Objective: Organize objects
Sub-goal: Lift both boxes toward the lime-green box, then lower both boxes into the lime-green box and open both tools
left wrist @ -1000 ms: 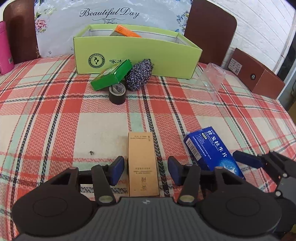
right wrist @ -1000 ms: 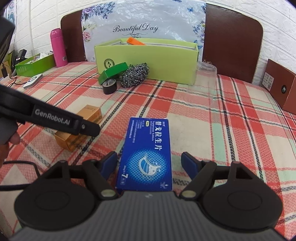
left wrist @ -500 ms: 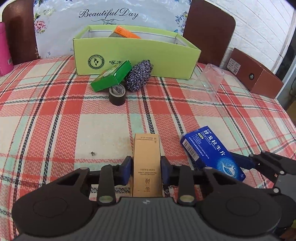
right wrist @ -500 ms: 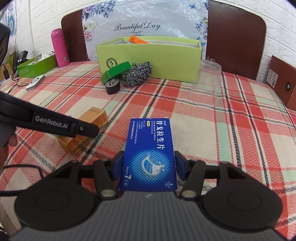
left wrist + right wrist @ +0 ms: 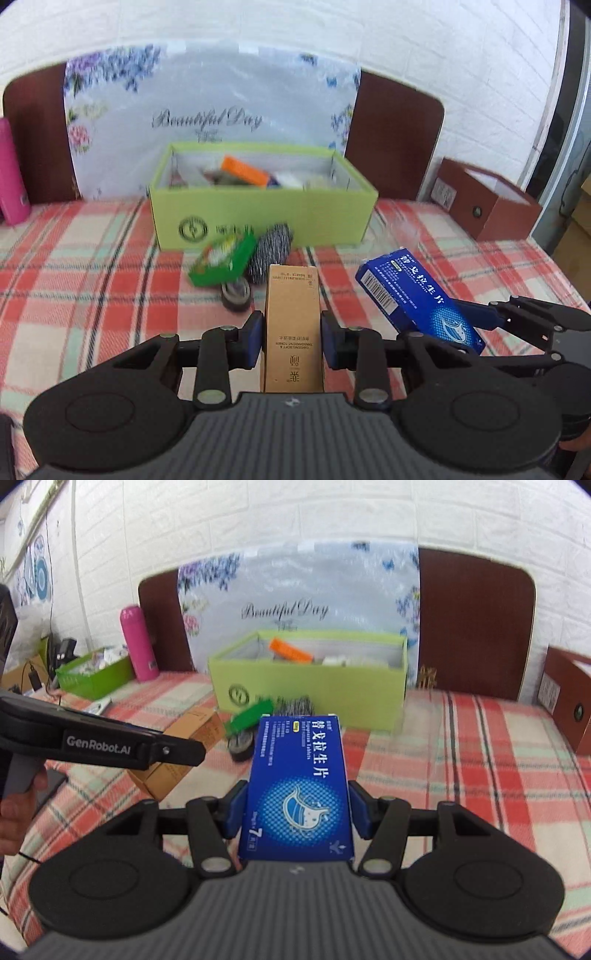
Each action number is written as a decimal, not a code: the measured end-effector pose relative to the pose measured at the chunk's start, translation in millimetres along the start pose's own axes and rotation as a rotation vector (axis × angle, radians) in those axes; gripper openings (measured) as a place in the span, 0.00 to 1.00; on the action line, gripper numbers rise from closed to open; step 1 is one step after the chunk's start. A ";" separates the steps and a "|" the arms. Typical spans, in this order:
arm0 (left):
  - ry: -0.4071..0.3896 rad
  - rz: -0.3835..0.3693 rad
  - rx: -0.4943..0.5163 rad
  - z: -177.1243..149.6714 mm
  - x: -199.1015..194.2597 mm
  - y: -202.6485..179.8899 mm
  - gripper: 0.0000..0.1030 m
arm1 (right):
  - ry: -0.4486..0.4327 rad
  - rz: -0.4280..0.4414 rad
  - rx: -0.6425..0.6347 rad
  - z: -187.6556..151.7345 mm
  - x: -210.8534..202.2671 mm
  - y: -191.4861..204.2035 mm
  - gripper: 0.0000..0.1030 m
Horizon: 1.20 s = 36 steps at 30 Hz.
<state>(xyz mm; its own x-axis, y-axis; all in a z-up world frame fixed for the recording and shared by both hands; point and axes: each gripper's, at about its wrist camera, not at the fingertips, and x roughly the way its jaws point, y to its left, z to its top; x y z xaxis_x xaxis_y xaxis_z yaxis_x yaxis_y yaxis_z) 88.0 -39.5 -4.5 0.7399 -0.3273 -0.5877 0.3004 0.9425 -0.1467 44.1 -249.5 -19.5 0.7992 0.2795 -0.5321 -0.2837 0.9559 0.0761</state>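
Observation:
My left gripper is shut on a tan cardboard box and holds it above the plaid tablecloth. My right gripper is shut on a blue tablet box, also lifted; that box shows in the left wrist view to the right. Ahead stands the open lime-green box with an orange item and other things inside; it also shows in the right wrist view. The tan box shows at the left of the right wrist view.
In front of the green box lie a small green carton, a steel scrubber and a dark tape roll. A brown box stands at the right, a pink bottle and a green tray at the left.
Both grippers, shut on their boxes half a second ago, have lifted them off the table and tilted up toward the green box. A second ago both were open around the boxes.

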 end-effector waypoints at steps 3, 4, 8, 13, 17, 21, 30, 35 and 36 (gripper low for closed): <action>-0.056 0.001 0.009 21.1 -5.3 0.3 0.33 | -0.057 -0.016 -0.006 17.5 -0.1 -4.0 0.54; -0.078 0.000 0.014 29.6 -6.6 0.9 0.33 | -0.075 -0.025 -0.013 23.9 0.8 -5.3 0.54; -0.153 0.010 0.011 67.5 -7.6 7.0 0.33 | -0.146 -0.070 -0.028 52.3 6.8 -15.2 0.54; -0.175 -0.017 -0.025 112.9 11.9 7.2 0.33 | -0.205 -0.112 -0.019 87.2 24.6 -33.6 0.54; -0.163 -0.019 -0.053 137.8 43.5 -0.5 0.33 | -0.212 -0.165 -0.024 109.1 53.0 -46.5 0.54; -0.146 0.010 -0.050 157.3 78.9 -8.1 0.33 | -0.171 -0.210 -0.042 120.6 90.6 -57.4 0.54; -0.096 0.062 -0.074 174.2 150.2 1.8 0.33 | -0.105 -0.222 -0.006 130.8 162.3 -76.3 0.54; -0.098 0.134 -0.029 160.9 169.8 4.8 0.83 | -0.018 -0.187 -0.061 118.4 198.8 -72.4 0.77; -0.102 0.143 -0.020 157.2 169.9 5.5 0.83 | -0.033 -0.200 -0.100 113.6 200.5 -68.7 0.81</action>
<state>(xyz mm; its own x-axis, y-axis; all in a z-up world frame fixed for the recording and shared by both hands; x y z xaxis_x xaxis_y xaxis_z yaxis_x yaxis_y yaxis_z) 309.9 -100.7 19.9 0.8315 -0.1944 -0.5204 0.1767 0.9807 -0.0840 284.0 -248.9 -35.6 0.8613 0.0892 -0.5002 -0.1672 0.9794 -0.1132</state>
